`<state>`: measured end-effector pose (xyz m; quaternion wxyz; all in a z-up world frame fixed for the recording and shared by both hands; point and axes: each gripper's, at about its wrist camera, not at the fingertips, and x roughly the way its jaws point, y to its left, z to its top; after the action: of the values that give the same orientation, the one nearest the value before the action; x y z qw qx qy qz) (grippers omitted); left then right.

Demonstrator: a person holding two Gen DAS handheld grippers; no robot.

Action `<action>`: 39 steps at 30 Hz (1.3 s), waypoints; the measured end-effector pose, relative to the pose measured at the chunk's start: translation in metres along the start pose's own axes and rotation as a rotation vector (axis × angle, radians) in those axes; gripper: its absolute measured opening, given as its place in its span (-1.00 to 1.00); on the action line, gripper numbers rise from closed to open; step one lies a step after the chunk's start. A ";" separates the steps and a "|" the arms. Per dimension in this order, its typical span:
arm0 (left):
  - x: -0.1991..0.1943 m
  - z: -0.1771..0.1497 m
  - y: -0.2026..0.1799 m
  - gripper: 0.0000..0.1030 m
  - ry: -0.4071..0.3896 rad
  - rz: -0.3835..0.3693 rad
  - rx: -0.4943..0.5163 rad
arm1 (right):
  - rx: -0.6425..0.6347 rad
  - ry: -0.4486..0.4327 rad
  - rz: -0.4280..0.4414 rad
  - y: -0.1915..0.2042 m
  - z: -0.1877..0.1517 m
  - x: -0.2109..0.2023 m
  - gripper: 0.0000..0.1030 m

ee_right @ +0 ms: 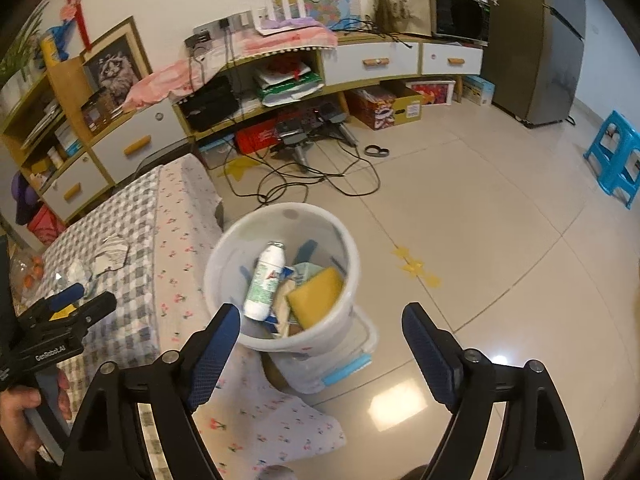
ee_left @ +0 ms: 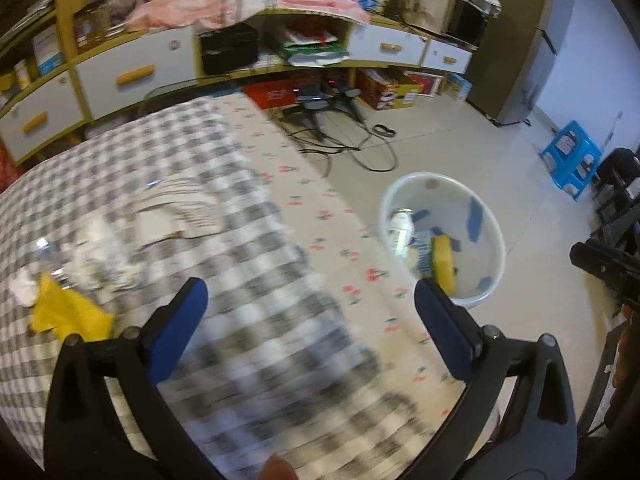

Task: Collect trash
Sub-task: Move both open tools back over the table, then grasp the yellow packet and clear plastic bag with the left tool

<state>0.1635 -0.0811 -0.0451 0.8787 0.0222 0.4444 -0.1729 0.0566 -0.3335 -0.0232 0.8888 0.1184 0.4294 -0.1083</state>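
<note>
A white plastic bin (ee_right: pixel 280 276) is seen on the tiled floor (ee_right: pixel 480 240), just beside the table draped in a checked cloth (ee_left: pixel 160 184). Inside it lie a white bottle with green print (ee_right: pixel 266 280), a yellow sponge (ee_right: pixel 316 296), crumpled paper and blue scraps. On the table, a yellow wrapper (ee_left: pixel 68 312), white crumpled tissue (ee_left: pixel 24 286) and a striped paper piece (ee_left: pixel 184 210) are left. The left gripper (ee_left: pixel 310 296) is held wide apart over the table edge, nothing between its blue pads. The right gripper (ee_right: pixel 320 326) is spread above the bin, empty.
</note>
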 end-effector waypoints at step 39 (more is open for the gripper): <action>0.029 -0.046 0.182 0.56 0.240 0.269 -0.526 | -0.178 0.101 0.064 0.148 0.000 0.065 0.81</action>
<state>0.2027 0.0905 -0.1166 0.8106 -0.1271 0.5673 0.0696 0.1399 -0.1992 -0.0569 0.8760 0.0579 0.4776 -0.0350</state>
